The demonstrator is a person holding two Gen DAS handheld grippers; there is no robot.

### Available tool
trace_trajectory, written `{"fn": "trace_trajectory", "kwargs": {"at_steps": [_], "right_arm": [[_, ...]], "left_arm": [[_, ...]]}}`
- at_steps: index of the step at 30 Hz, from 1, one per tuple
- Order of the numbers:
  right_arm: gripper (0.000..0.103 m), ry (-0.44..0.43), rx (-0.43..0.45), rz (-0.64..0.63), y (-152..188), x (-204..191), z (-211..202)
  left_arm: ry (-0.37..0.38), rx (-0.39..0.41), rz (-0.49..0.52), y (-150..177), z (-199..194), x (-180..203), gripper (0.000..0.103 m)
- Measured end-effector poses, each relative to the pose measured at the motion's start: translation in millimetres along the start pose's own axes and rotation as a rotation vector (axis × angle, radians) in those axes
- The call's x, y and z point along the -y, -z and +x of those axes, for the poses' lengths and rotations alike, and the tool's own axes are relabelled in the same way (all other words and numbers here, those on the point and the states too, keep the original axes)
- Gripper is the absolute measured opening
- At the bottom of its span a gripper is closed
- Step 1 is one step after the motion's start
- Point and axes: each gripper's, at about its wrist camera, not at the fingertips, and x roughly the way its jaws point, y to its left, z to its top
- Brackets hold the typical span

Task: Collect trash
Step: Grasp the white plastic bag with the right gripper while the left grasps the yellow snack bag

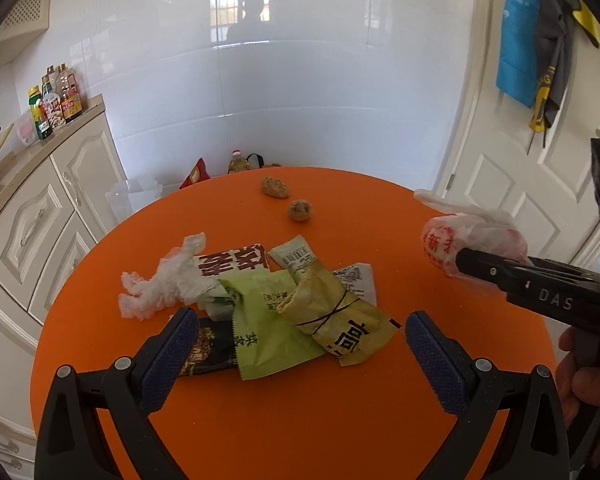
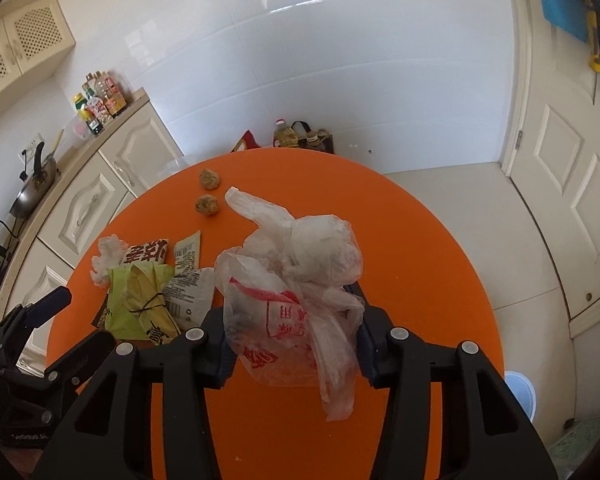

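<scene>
We hold two grippers over a round orange table (image 1: 300,420). Our right gripper (image 2: 292,344) is squeezed part way in on a crumpled white plastic bag (image 2: 292,280) with red writing, and the bag hangs between its fingers above the table. In the left view we can read "DAS" on the side of that gripper. Our left gripper (image 1: 300,344) points down at the table with its blue pads (image 1: 176,344) wide apart and nothing between them.

Just past it lies a pile of trash. We count a light green wrapper (image 1: 268,328), a yellow packet (image 1: 340,320) tied with a black band, a dark wrapper (image 1: 208,352), a brown and white wrapper (image 1: 236,260), two white sachets (image 1: 296,256) with barcodes, and a scrunched clear glove (image 1: 160,284). The words on them are too small for us to read well.

Farther back sit two brown lumps (image 1: 299,211), maybe walnuts. By the wall stand a bottle of oil (image 1: 238,162) and a red snack bag (image 1: 196,172).
</scene>
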Motion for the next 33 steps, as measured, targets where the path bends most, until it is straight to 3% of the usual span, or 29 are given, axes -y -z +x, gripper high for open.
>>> {"fn": "trace_trajectory", "kwargs": {"at_steps": [4, 8, 15, 21, 23, 25, 27, 33], "right_arm": [[0.048, 0.007, 0.004, 0.029, 4.5, 14.7, -6.7], [0.048, 0.012, 0.005, 0.043, 5.6, 21.9, -9.2], [0.048, 0.01, 0.002, 0.049, 9.5, 22.2, -11.0], [0.048, 0.012, 0.003, 0.051, 9.5, 21.1, -12.3], [0.048, 0.011, 0.003, 0.052, 9.6, 21.3, -13.5], [0.048, 0.014, 0.004, 0.048, 9.2, 20.7, -15.2], [0.048, 0.014, 0.005, 0.047, 9.1, 20.0, -16.3], [0.048, 0.015, 0.003, 0.043, 10.4, 21.4, -19.2]], "left_arm": [[-0.021, -0.043, 0.084, 1.8, 31.1, 19.3, 0.101], [-0.078, -0.054, 0.229, 5.4, 60.0, 36.9, 0.101], [-0.132, -0.024, 0.426, 19.0, 78.8, 58.2, 0.101], [-0.15, 0.016, 0.516, 32.1, 84.6, 73.3, 0.103], [-0.18, -0.01, 0.471, 32.8, 92.6, 71.5, 0.103], [-0.148, -0.037, 0.419, 28.0, 98.2, 64.4, 0.097], [-0.092, -0.055, 0.371, 24.5, 102.3, 58.8, 0.067], [0.039, -0.076, 0.222, 17.7, 108.8, 33.9, 0.063]]}}
